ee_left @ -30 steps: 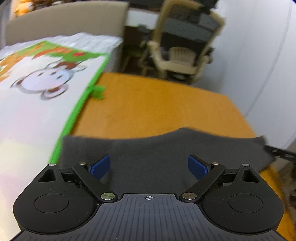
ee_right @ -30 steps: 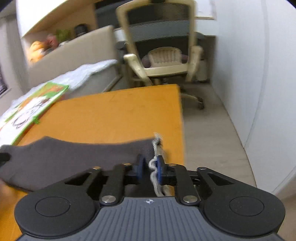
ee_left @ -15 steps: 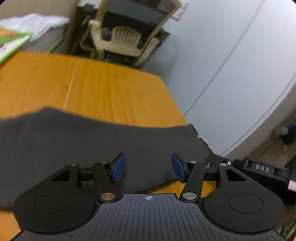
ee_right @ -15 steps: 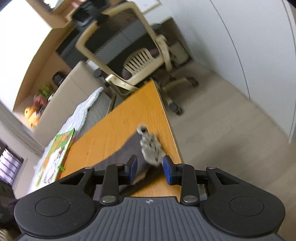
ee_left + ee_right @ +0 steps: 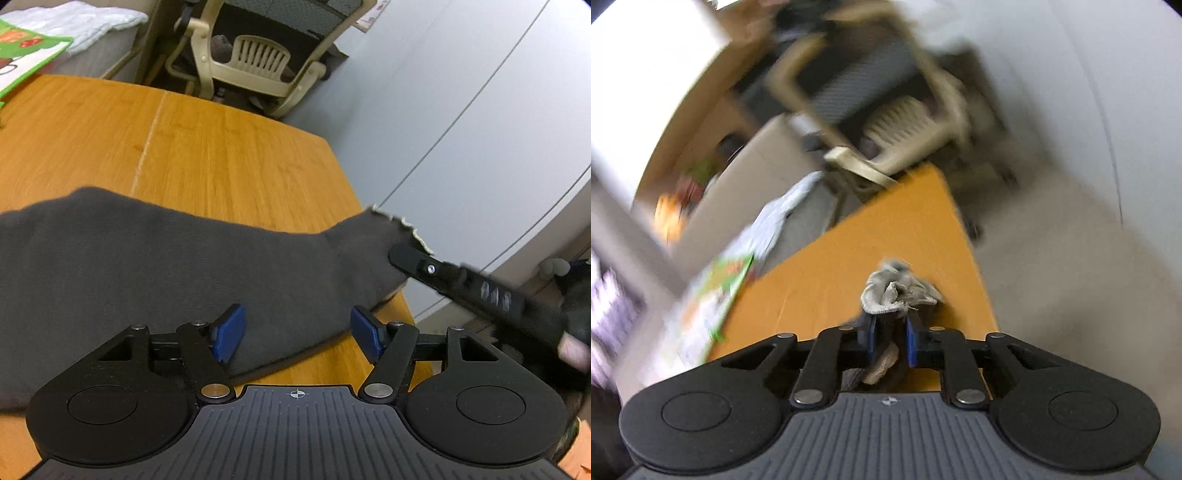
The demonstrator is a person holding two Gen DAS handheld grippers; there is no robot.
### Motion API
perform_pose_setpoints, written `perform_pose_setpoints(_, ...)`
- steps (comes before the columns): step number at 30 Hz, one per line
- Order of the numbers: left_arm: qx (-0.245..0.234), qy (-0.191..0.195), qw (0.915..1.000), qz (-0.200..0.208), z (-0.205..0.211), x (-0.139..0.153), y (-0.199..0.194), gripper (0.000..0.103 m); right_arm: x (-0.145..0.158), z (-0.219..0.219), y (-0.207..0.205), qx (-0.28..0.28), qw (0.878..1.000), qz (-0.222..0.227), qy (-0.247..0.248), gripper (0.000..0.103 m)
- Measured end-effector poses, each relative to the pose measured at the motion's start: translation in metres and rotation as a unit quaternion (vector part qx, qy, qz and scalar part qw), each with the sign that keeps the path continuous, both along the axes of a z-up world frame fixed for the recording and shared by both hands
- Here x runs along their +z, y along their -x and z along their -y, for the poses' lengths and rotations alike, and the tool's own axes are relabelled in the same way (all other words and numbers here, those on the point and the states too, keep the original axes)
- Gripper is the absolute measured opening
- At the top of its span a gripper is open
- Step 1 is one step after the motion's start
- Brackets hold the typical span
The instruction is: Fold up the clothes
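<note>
A dark grey garment [image 5: 177, 266] lies across the near part of the orange wooden table [image 5: 207, 147]. My left gripper [image 5: 297, 332] is open, its blue pads low over the garment's near right part. My right gripper [image 5: 890, 341] is shut on the garment's right end, where a pale frayed hem [image 5: 894, 291] bunches above the pads. In the left wrist view the right gripper's finger [image 5: 458, 280] pinches that frayed corner [image 5: 399, 225] at the table's right edge and holds it raised.
A beige office chair [image 5: 258, 62] stands beyond the table's far edge. A green-edged picture mat [image 5: 26, 55] and white bedding [image 5: 74, 18] are at the far left. The table's right edge [image 5: 351, 192] drops to the floor beside a white wall.
My right gripper opened briefly, then shut again on the frayed end and swung up, blurring its view. My left gripper turned right along the garment and stays open.
</note>
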State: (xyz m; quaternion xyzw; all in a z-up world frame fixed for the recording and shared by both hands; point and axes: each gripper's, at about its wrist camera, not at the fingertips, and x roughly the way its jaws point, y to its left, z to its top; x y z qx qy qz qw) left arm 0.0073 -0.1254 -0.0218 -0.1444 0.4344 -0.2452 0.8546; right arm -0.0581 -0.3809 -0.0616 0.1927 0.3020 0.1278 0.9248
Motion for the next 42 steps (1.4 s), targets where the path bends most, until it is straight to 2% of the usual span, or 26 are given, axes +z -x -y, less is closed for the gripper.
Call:
perform_pose_setpoints(3,0.009,-0.015,0.9995,0.025,-0.006,0.015,-0.008,0.066,0.020,-0.031,0.005,0.049,0.992,0.048,0.109,0.014)
perform_pose_setpoints(5,0.011,-0.019,0.9989,0.041,-0.010,0.026,-0.012,0.062,0.020,-0.057,0.012,0.085,0.978,0.069,0.180,0.014)
perform_pose_setpoints(7,0.009,-0.023,0.9983,0.053,-0.009,0.035,-0.015,0.056,0.016,-0.084,0.018,0.119,0.959,0.088,0.244,0.014)
perform_pose_setpoints(8,0.006,-0.027,0.9977,0.061,-0.005,0.037,-0.015,0.053,0.014,-0.093,0.021,0.130,0.953,0.092,0.259,0.014)
perform_pose_setpoints(10,-0.001,-0.034,0.9964,0.078,0.003,0.041,-0.015,0.039,0.011,-0.108,0.027,0.149,0.943,0.097,0.281,0.015)
perform_pose_setpoints(13,-0.011,-0.043,0.9949,0.090,0.017,0.039,-0.015,0.039,0.011,-0.120,0.029,0.158,0.935,0.103,0.300,0.015)
perform_pose_setpoints(16,-0.019,-0.058,0.9942,0.088,0.032,0.028,-0.020,0.037,0.012,-0.114,0.031,0.160,0.939,0.101,0.286,0.015)
perform_pose_setpoints(19,-0.018,-0.073,0.9951,0.064,0.039,0.009,-0.028,0.032,0.015,-0.097,0.031,0.166,0.951,0.094,0.245,0.016)
perform_pose_setpoints(22,-0.014,-0.066,0.9963,0.054,0.033,0.002,-0.031,0.032,0.021,-0.071,0.031,0.164,0.966,0.079,0.182,0.025)
perform_pose_setpoints(24,-0.015,-0.063,0.9965,0.052,0.031,0.002,-0.031,0.032,0.021,-0.051,0.030,0.138,0.980,0.061,0.133,0.039)
perform_pose_setpoints(27,-0.016,-0.059,0.9967,0.053,0.029,0.001,-0.031,0.033,0.009,-0.021,0.017,0.073,0.996,0.014,0.045,0.040)
perform_pose_setpoints(29,-0.016,-0.057,0.9969,0.052,0.027,0.000,-0.029,0.033,-0.004,-0.008,0.008,0.039,0.999,-0.018,-0.018,0.040)
perform_pose_setpoints(31,-0.016,-0.055,0.9971,0.050,0.026,0.000,-0.030,0.034,-0.015,-0.001,0.005,0.022,0.996,-0.038,-0.077,0.040)
perform_pose_setpoints(33,-0.016,-0.054,0.9973,0.048,0.025,-0.001,-0.031,0.034,-0.023,-0.002,0.001,0.012,0.993,-0.051,-0.106,0.042)
perform_pose_setpoints(35,-0.015,-0.054,0.9973,0.048,0.023,-0.002,-0.031,0.034,-0.028,-0.007,-0.003,0.006,0.992,-0.057,-0.110,0.048)
perform_pose_setpoints(38,-0.014,-0.051,0.9975,0.047,0.022,-0.004,-0.032,0.034,-0.029,-0.017,-0.005,0.021,0.994,-0.050,-0.098,0.048)
perform_pose_setpoints(42,-0.007,-0.036,0.9984,0.042,0.014,-0.002,-0.034,0.032,-0.017,-0.035,-0.005,0.042,0.998,-0.028,-0.046,0.032)
